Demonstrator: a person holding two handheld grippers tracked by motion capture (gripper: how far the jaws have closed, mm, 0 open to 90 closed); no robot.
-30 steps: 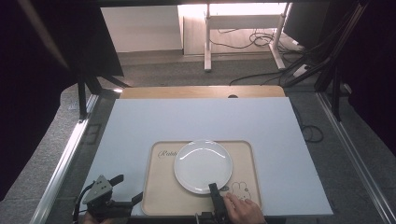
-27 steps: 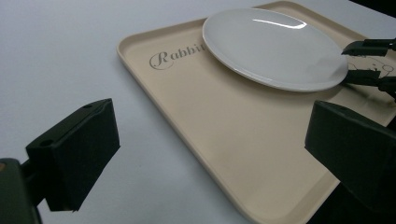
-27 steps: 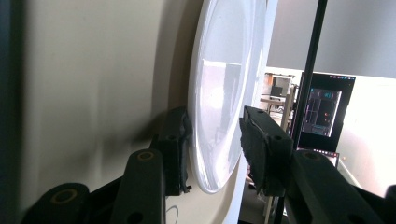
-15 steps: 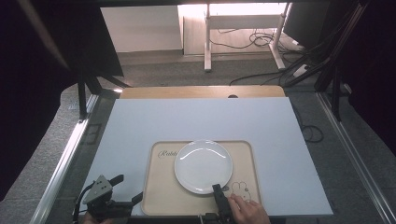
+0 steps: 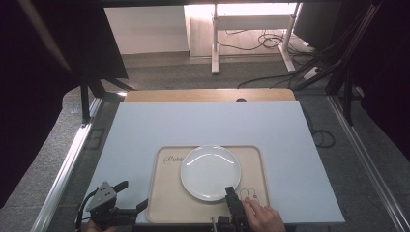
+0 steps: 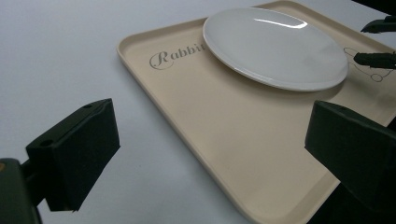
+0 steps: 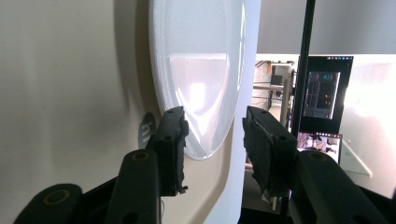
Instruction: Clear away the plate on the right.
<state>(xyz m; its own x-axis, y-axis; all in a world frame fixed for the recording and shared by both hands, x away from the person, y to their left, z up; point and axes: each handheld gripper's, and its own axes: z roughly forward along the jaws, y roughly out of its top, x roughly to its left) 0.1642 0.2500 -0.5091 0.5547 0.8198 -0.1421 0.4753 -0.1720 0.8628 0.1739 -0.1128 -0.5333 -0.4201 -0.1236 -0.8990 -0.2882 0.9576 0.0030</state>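
A white plate [image 5: 210, 171] lies on a beige tray [image 5: 169, 203] printed "Rabbit", near the table's front edge. My right gripper [image 5: 231, 192], turned on its side, is at the plate's near right rim. Its jaws have just been opening. In the right gripper view the plate [image 7: 198, 70] has its rim between the parted jaws of the right gripper [image 7: 215, 135], one pad close beside it and the other apart. My left gripper [image 5: 133, 194] stands wide open at the tray's near left corner. From the left gripper [image 6: 210, 135] the tray [image 6: 224, 126] and plate [image 6: 275, 44] lie ahead.
The tray rests on a white table board [image 5: 208, 123] with a wooden strip [image 5: 208, 94] at its far edge and metal rails [image 5: 63, 174] down both sides. Desk legs and cables [image 5: 261, 41] are on the floor beyond. A lit monitor [image 7: 324, 93] stands behind the table.
My right gripper has edged slightly to the right at the plate's near rim. The left gripper, plate and tray have stayed put.
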